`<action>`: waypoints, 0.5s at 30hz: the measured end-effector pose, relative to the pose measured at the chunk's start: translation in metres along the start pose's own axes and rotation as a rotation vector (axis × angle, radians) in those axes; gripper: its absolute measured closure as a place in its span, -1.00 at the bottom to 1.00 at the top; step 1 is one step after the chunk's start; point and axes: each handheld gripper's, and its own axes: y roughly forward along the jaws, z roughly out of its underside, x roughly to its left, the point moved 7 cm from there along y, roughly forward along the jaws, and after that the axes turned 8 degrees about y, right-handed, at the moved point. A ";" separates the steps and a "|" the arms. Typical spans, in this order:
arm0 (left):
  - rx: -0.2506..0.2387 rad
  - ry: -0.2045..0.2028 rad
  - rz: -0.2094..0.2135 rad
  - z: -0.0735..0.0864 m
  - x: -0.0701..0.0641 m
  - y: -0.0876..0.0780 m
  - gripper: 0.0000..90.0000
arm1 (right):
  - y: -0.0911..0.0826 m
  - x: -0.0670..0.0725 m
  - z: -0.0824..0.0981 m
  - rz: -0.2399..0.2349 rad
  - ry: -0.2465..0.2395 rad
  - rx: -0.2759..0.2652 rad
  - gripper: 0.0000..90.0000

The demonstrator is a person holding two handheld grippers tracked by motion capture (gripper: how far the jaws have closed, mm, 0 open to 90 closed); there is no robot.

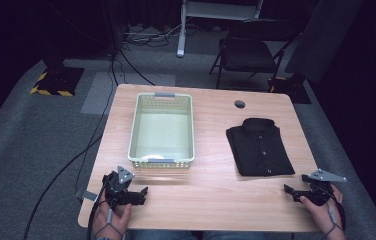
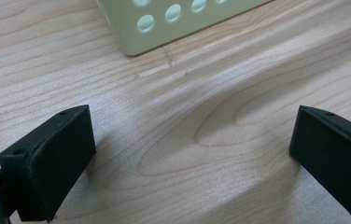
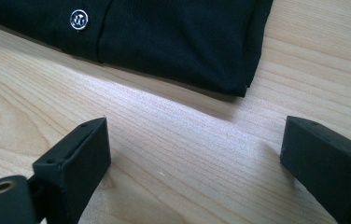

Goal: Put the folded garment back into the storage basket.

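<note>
A folded black buttoned shirt lies on the right half of the wooden table. A pale green plastic basket with perforated walls stands left of centre. My left gripper rests near the table's front left corner, just in front of the basket; its jaws stand wide apart over bare wood, with the basket's corner ahead. My right gripper sits near the front right edge, open, nothing between its jaws. The shirt's hem and one button lie just beyond them.
A round cable hole is in the table's far right part. Behind the table stand a black chair and a white stand. Cables run across the grey carpet at the left.
</note>
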 end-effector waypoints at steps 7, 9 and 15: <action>0.000 0.000 0.000 0.000 0.000 0.000 -0.99 | 0.000 0.000 0.000 0.000 0.000 0.000 -0.81; 0.000 0.000 0.000 0.000 0.000 0.000 -0.99 | 0.000 0.000 0.000 0.001 0.001 0.000 -0.81; 0.000 0.000 0.000 0.000 0.000 0.000 -0.99 | 0.000 0.000 0.000 0.008 0.009 -0.001 -0.81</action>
